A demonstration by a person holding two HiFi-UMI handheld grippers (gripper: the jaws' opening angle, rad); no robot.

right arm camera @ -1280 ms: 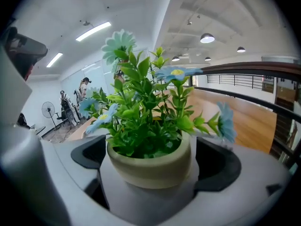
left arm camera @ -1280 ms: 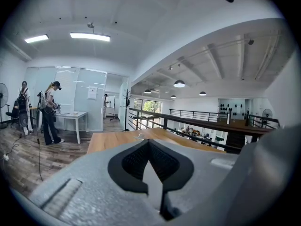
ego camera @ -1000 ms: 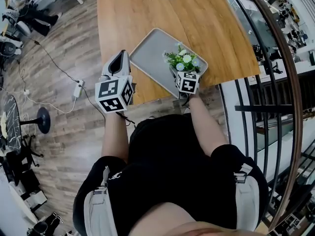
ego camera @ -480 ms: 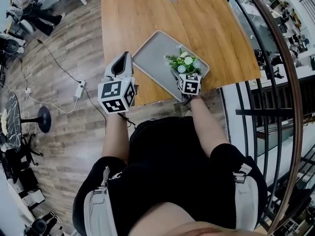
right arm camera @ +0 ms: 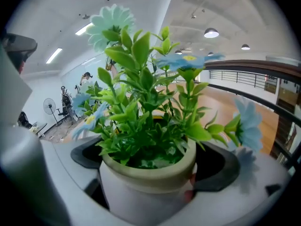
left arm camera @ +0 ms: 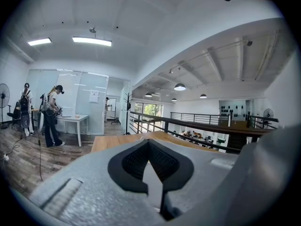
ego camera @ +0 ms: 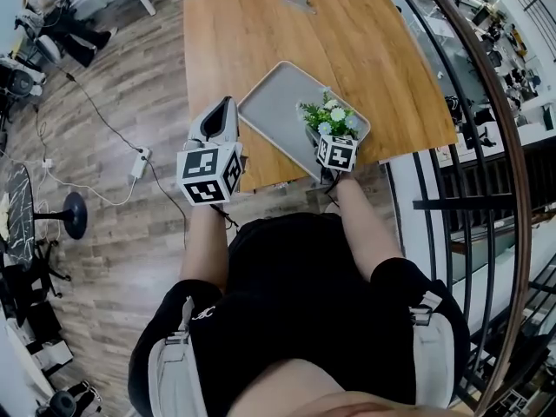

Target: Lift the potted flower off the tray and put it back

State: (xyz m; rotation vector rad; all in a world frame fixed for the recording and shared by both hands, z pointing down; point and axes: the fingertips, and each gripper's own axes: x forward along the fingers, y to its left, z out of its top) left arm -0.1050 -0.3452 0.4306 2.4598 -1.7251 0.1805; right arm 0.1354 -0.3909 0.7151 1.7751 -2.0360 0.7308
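A small pale pot with green leaves and light blue flowers, the potted flower (ego camera: 331, 117) (right arm camera: 146, 182), stands over the near right corner of the grey tray (ego camera: 276, 107). My right gripper (ego camera: 327, 135) (right arm camera: 155, 163) is shut on the pot, one dark pad on each side of it. Whether the pot rests on the tray or hangs just above it, I cannot tell. My left gripper (ego camera: 228, 105) (left arm camera: 149, 169) is at the tray's left edge, above the table's near edge, with its jaws together and nothing in them.
The tray lies aslant at the near edge of a wooden table (ego camera: 261, 24). A small metal clip (ego camera: 300, 1) lies at the table's far end. A black railing (ego camera: 452, 102) runs close on the right. A cable and power adapter (ego camera: 139, 163) lie on the floor to the left.
The right gripper keeps its hold on the pot over the same tray corner and seems slightly lower. The left gripper has hardly moved; the head view has shifted a little.
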